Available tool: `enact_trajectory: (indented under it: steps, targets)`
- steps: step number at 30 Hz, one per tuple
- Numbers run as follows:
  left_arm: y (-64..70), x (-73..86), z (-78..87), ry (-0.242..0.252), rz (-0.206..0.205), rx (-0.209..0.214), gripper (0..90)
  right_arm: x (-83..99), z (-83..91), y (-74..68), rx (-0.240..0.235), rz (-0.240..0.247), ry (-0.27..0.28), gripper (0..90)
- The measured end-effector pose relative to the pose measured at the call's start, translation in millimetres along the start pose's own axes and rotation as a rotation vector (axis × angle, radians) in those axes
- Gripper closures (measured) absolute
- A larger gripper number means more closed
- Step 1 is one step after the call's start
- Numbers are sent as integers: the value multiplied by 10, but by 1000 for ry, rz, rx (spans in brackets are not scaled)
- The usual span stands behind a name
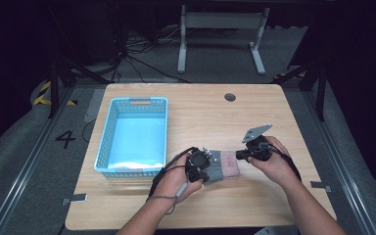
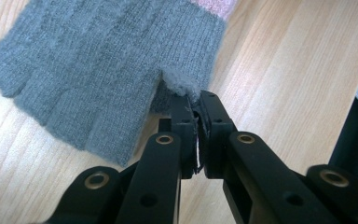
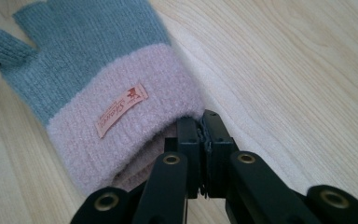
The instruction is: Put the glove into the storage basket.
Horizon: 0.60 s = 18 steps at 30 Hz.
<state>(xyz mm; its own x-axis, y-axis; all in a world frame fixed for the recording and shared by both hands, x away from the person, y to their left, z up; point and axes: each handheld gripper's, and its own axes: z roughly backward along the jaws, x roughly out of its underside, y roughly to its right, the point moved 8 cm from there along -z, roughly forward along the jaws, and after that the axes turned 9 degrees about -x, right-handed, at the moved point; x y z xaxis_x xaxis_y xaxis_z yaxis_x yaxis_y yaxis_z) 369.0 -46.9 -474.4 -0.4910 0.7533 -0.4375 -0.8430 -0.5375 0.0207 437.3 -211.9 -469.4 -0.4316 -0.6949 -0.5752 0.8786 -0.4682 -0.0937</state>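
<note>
Now, line by line, from the grippers outward:

Left gripper point(image 2: 196, 100): its two black jaws are pressed together on the grey thumb stub of the glove, with fuzzy yarn bunched right at the tips; in the high view the left gripper point(image 1: 199, 165) sits at the glove's near-left end, held in the person's left hand point(image 1: 178, 178).

Right gripper point(image 3: 201, 122): jaws clamped on the edge of the pink cuff, a thin layer of knit caught between them; in the high view the right gripper point(image 1: 238, 154) meets the glove's right end, gripped by the right hand point(image 1: 271, 159), with its grey three-cornered plate point(image 1: 257, 132) tilted up above it.

Glove point(image 1: 222, 165): a fingerless knit glove, grey over the hand part and pink at the cuff, lying flat on the table between the two grippers. The left gripper view shows the grey glove point(image 2: 98, 70) with its short open finger ends pointing left and down. The right gripper view shows the glove point(image 3: 93, 74) cuff nearest the jaws.

Label point(image 3: 121, 109): a small orange tag stitched slantwise on the pink cuff; its script is too small to read.

Basket point(image 1: 106, 142): a light blue slotted plastic basket, standing on the table to the left of the glove, just beyond the left hand, apart from the glove.

Table point(image 1: 205, 112): pale wood-grain top, with a small round dark grommet point(image 1: 230, 97) near its far edge.
</note>
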Motion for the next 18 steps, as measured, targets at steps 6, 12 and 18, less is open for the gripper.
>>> enact_trajectory:
  steps: [6,12,18]
  targets:
    - [7,4,-52,-8,-2,19,862,29,-40,14,0,-4,-13,884]
    - [-8,23,-132,-21,2,42,861,64,-88,32,8,-9,-34,882]
    - [-12,51,-190,-47,10,56,858,94,-147,42,8,-10,-49,881]
